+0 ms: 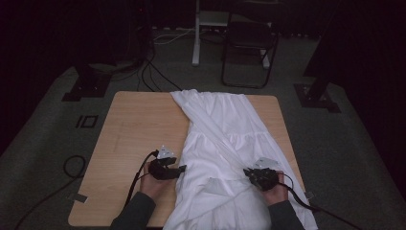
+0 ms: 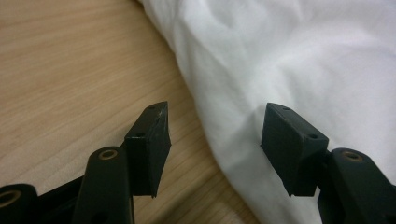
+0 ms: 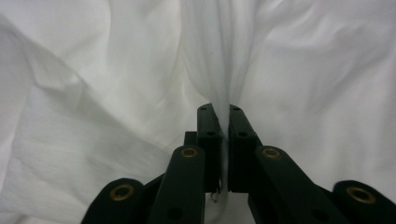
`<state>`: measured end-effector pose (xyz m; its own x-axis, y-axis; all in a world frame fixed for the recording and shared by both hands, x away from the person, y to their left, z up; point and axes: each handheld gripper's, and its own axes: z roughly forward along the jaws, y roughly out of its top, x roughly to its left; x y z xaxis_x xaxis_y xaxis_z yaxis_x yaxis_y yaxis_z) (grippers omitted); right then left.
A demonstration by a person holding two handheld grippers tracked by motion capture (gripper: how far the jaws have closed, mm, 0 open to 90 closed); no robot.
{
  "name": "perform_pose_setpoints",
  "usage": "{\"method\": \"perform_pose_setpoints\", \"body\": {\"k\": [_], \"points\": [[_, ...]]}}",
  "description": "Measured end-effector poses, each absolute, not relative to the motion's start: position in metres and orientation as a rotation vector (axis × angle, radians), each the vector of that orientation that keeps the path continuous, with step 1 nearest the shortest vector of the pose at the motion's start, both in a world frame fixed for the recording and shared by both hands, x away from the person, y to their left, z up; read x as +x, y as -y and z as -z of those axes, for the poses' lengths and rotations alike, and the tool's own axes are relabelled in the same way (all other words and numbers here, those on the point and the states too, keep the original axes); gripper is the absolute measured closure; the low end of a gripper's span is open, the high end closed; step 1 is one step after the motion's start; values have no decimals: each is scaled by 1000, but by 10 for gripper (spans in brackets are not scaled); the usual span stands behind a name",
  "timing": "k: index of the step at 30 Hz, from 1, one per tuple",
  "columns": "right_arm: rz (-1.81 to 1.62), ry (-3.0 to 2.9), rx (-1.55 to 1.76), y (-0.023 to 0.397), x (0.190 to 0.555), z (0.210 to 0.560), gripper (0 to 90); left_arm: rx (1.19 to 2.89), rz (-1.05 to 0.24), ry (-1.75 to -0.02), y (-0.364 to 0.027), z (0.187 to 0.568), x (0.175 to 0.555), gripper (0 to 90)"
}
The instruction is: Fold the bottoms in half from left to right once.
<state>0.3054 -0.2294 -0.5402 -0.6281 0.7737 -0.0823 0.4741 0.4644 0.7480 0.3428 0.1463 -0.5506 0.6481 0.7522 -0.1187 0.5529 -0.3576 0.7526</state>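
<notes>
The garment (image 1: 225, 143) lies on the table's (image 1: 129, 139) right half, left tongs (image 1: 183, 168) at its left edge.

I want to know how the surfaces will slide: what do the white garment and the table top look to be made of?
White garment: thin woven cloth, likely cotton, matte; it falls in soft creases and bunches where the right claw pinches it. Table top: pale wood or wood-look laminate, smooth with a low sheen; fine straight grain lines show in the left gripper view.

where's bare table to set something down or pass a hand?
Free: the left half of the table, from its left edge to the white dress, beyond the left gripper. A thin strip along the right edge. Crowded: centre-right, under the dress, where the right gripper pinches a fold.
</notes>
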Motion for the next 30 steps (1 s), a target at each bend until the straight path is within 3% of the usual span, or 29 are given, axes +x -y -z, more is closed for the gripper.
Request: {"method": "perform_pose_setpoints", "body": {"k": [7, 11, 18, 22, 25, 28, 30], "points": [[-1125, -1999, 1039, 264, 297, 483, 873, 2059, -315, -984, -139, 543, 342, 414], [-1087, -1881, 1128, 291, 306, 470, 872, 2059, -297, -984, -132, 544, 343, 392], [-855, -1986, 1271, 316, 335, 523, 872, 2108, -291, -1001, -108, 554, 346, 328], [-818, -2035, 1325, 319, 341, 552, 869, 2122, -278, -991, -98, 559, 347, 343], [-792, -2068, 1345, 319, 345, 561, 867, 2158, -270, -940, -92, 558, 346, 489], [-776, -2077, 1351, 315, 347, 563, 867, 2184, -299, -912, -89, 557, 346, 789], [-778, -2079, 1355, 314, 347, 563, 866, 2176, -285, -926, -92, 557, 348, 864]]}}
